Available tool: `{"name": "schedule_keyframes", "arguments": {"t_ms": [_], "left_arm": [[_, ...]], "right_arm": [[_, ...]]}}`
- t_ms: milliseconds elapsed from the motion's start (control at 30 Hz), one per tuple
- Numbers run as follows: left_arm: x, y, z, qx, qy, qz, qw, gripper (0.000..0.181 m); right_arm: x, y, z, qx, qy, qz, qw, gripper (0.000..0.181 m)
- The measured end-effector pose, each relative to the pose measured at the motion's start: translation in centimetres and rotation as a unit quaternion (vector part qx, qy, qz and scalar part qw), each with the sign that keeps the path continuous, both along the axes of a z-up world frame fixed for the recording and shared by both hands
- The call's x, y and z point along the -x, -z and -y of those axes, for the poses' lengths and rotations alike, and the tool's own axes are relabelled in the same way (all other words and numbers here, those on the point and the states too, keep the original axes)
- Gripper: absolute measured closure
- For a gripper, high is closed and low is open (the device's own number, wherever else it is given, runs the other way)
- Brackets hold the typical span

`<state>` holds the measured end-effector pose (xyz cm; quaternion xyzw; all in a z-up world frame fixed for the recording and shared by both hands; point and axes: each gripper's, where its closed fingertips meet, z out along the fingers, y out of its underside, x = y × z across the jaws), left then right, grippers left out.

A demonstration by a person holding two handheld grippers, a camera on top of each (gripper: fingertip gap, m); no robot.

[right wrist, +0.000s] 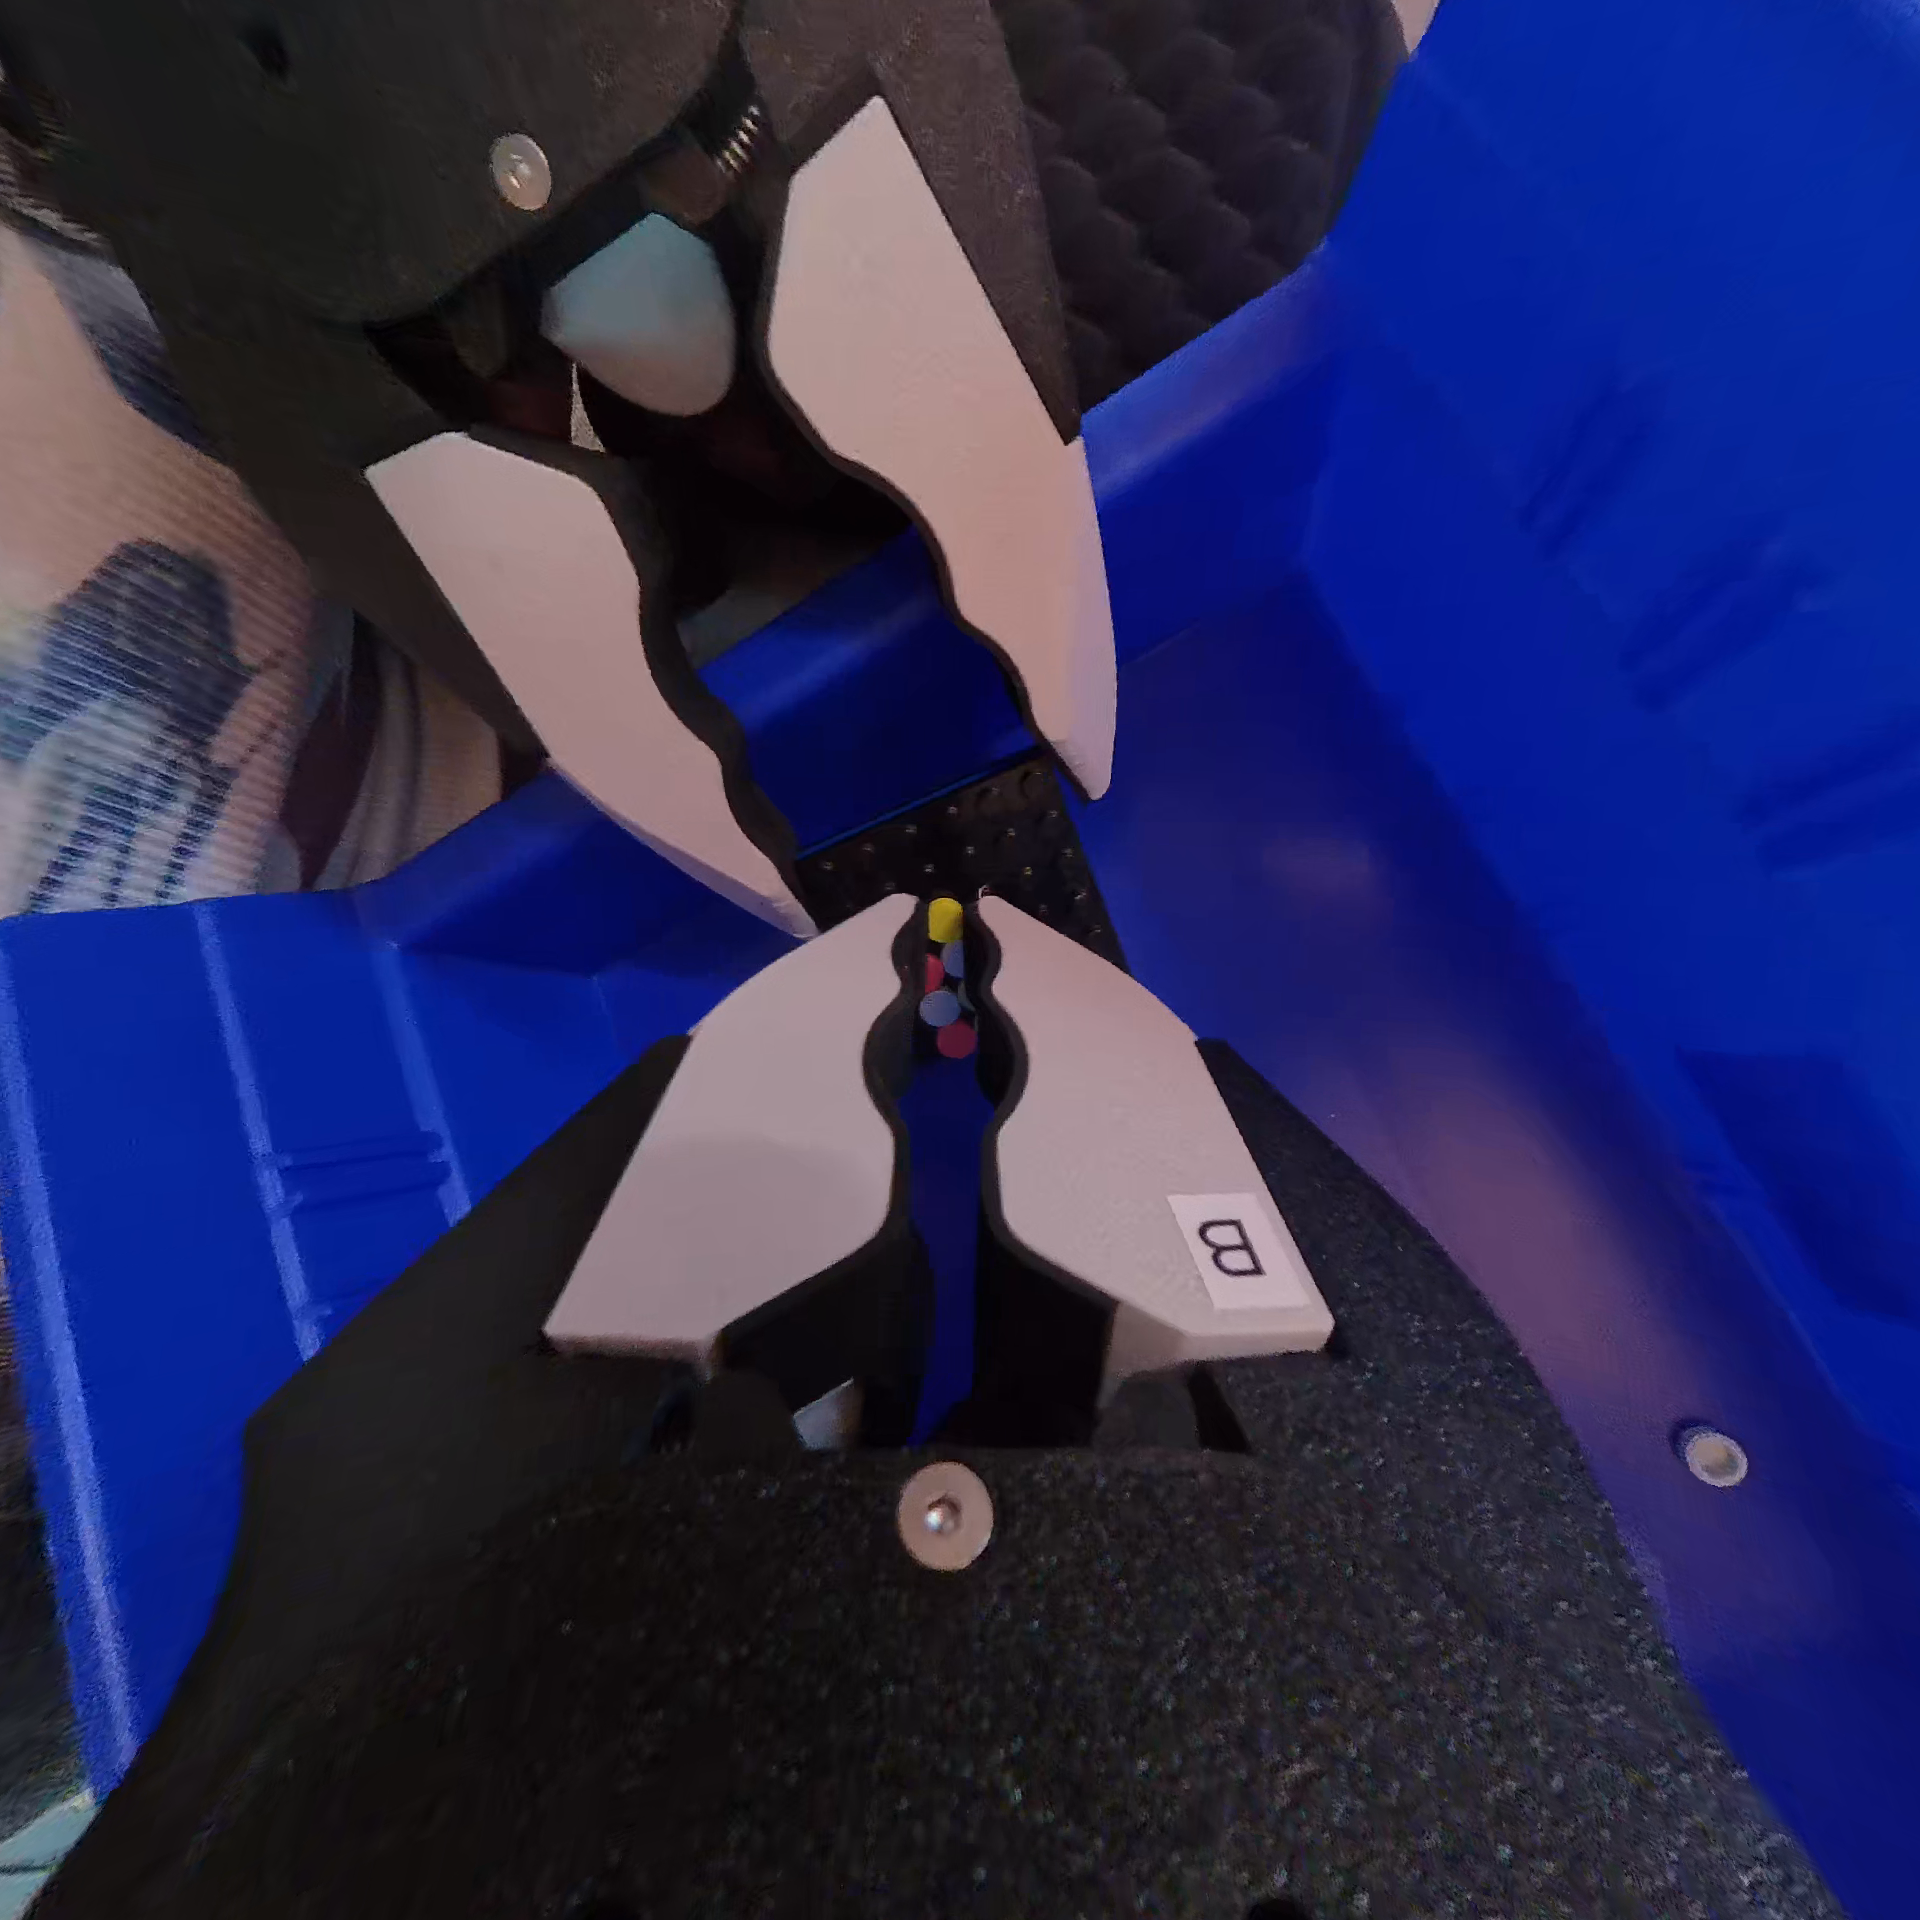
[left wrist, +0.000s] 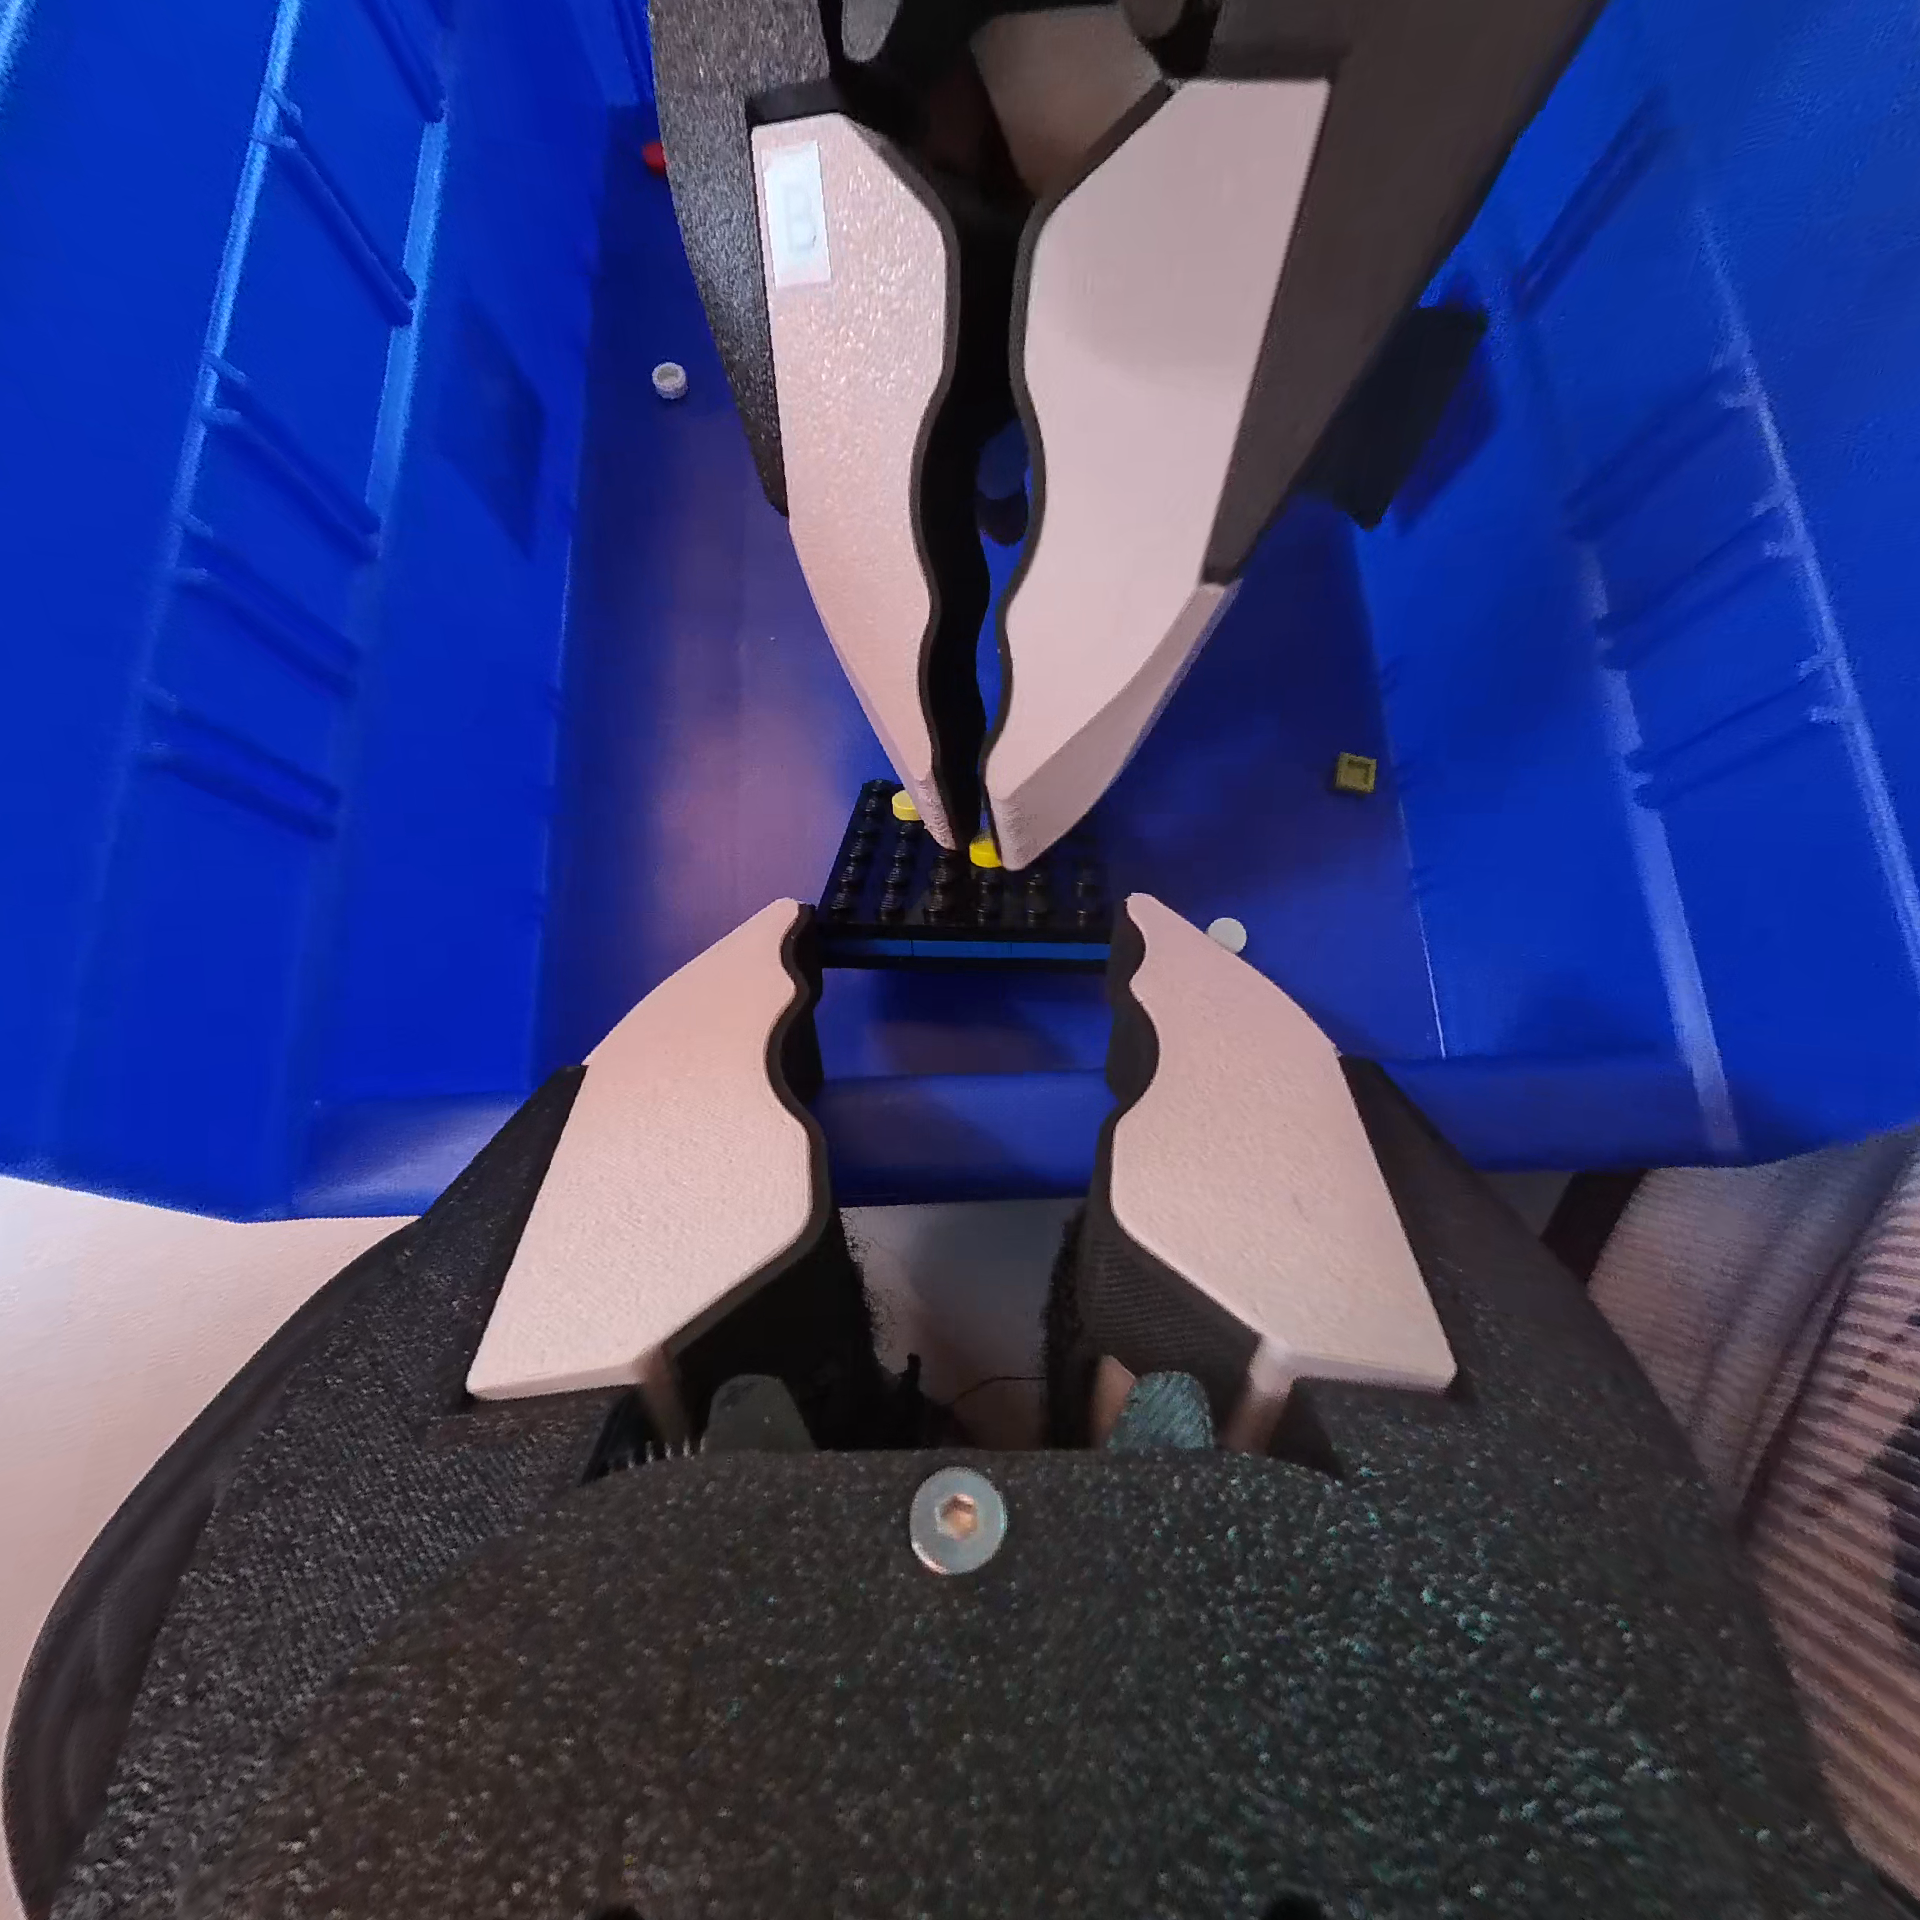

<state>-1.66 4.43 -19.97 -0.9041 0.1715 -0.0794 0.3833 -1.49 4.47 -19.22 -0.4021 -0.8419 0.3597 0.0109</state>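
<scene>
A black studded plate (left wrist: 1039,902) lies on the floor of a blue bin (left wrist: 675,675). My left gripper (left wrist: 964,914) straddles the plate, one fingertip against each side edge, and grips it. My right gripper (left wrist: 977,840) comes down from above, shut on a small yellow round piece (left wrist: 982,854) that touches the plate's studs. A second yellow round piece (left wrist: 904,802) sits on the plate's far corner. In the right wrist view, my right gripper (right wrist: 945,904) pinches the yellow piece (right wrist: 943,920). Red and grey round pieces (right wrist: 940,1008) show on the plate (right wrist: 997,842) through the gap, and the left gripper (right wrist: 945,847) reaches in opposite.
The bin's ribbed walls (left wrist: 260,623) rise close on both sides. Loose on its floor are a grey round piece (left wrist: 670,376), a red piece (left wrist: 652,156), a white round piece (left wrist: 1228,933) and a yellow square piece (left wrist: 1354,772). A person's striped clothing (left wrist: 1766,1403) shows outside. Both grippers' tips are close together, under 4 cm apart.
</scene>
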Motion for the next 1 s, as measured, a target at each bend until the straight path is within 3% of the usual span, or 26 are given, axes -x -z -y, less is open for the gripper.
{"name": "schedule_keyframes", "arguments": {"t_ms": [33,533,600,667,767,867,1000], "left_arm": [[0.0,0.0,0.0,-0.001,0.0,0.001,1.0,0.129],[0.3,0.4,0.1,0.026,0.002,-0.021,0.999,0.128],[0.0,0.4,0.4,0.033,0.01,-0.012,0.999,0.128],[0.1,0.3,0.3,0.03,0.01,-0.01,0.999,0.128],[0.1,0.3,0.3,0.023,0.012,-0.006,1.0,0.128],[0.0,0.0,0.3,0.019,0.02,0.015,0.999,0.128],[0.1,-1.5,0.1,-0.017,0.034,0.041,0.998,0.129]], "right_arm": [[0.0,0.0,0.0,-0.006,-0.004,-0.001,1.0,0.175],[0.2,-0.8,-0.6,-0.083,-0.027,-0.057,0.995,0.18],[1.8,-1.8,-3.5,-0.125,0.02,-0.107,0.986,0.18],[1.8,-2.5,-3.9,-0.062,0.04,-0.094,0.993,0.18],[0.2,-2.1,-3.1,-0.016,0.0,-0.04,0.999,0.181],[-0.6,-1.7,-2.2,-0.036,-0.044,-0.03,0.998,0.112],[-0.6,-0.4,-0.7,-0.05,-0.096,-0.045,0.993,0.103]]}}
